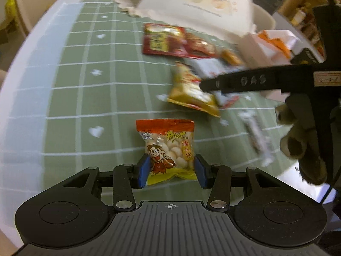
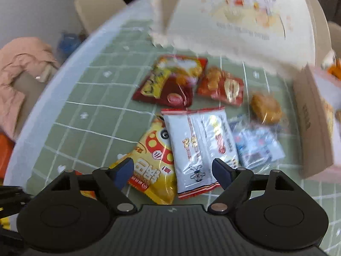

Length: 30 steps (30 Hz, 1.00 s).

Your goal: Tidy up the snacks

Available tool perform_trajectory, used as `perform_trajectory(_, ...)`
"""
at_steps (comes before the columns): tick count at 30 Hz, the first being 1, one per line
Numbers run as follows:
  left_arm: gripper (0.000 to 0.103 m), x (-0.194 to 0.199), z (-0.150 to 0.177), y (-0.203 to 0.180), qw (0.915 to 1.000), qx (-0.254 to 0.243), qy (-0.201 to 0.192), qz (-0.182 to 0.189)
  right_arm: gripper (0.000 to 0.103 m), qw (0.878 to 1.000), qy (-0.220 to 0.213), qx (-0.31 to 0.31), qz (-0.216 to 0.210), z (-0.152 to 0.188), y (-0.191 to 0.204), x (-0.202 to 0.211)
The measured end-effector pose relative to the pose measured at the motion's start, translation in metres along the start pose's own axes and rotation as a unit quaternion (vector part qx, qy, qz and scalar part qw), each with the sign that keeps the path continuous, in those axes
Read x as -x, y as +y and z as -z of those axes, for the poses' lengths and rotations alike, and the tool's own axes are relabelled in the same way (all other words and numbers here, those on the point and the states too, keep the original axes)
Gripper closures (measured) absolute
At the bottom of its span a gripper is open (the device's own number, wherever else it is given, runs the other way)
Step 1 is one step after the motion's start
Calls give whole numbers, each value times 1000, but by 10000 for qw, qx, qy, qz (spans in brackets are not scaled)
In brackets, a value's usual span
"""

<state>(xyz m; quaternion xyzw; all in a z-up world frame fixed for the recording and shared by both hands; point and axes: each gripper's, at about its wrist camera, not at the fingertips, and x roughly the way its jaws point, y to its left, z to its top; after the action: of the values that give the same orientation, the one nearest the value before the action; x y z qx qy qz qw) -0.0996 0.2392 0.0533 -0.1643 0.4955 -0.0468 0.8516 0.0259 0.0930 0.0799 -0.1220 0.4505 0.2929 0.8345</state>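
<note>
Blue pads of the left gripper [image 1: 171, 170] pressed on both sides of a small snack bag [image 1: 168, 149] with an orange top and a cartoon kid on it. The bag stood up between the two fingers, held by its lower part, above the green checked tablecloth [image 1: 85, 85].

The right gripper [image 2: 172, 171] was wide open and held nothing. It hung over a pile of snacks. A yellow mushroom bag [image 2: 153, 162] lay under its left finger. A white packet [image 2: 198, 147] with red edges lay between the fingers, partly on top of the yellow bag. A blue and white packet [image 2: 259, 147] sat just beside the white one. Farther off were a dark red bag [image 2: 170, 81], an orange-red bag [image 2: 222, 86] and a small golden snack [image 2: 265, 107]. A cardboard box [image 2: 313, 125] stood at the right edge. A big cream bag [image 2: 240, 17] with a cartoon picture stood behind the pile, blurry.
</note>
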Motion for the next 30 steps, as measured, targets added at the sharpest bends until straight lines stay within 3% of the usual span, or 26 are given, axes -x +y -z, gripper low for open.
perform_trajectory(2, 54, -3, 5, -10, 9999, 53, 1, 105, 21, 9993, -254, 261, 112, 2, -10, 13)
perform_trajectory(5, 54, -8, 16, -22, 9996, 218, -6, 168, 20, 9994, -142, 287, 98, -2, -33, 5)
perform_trajectory(8, 62, -9, 31, -34, 9993, 372, -31, 40, 20, 9999, -22, 58, -159, -8, -50, -10)
perform_trajectory(9, 77, -9, 35, -36, 9991, 414, -16, -21, 20, 9997, -18, 18, -260, -10, -52, -16)
perform_trajectory(15, 80, 2, 69, -38, 9950, 840, -123, -518, 20, 9988, -46, 246, -422, -7, -36, -40)
perform_trajectory(16, 80, 5, 72, -38, 9938, 929, -164, -593, 27, 9986, -66, 286, -436, -6, -34, -40)
perform_trajectory(21, 80, 17, 90, -42, 9883, 1153, -460, -884, 42, 9960, -40, 440, -782, 4, -28, -21)
perform_trajectory(26, 79, 35, 115, -23, 9737, 1569, -887, -1393, 46, 9929, -149, 842, -824, 24, -31, 14)
perform_trajectory(30, 79, 57, 134, -1, 9554, 2057, -1045, -1845, 43, 9910, -163, 1147, -663, 44, -40, 33)
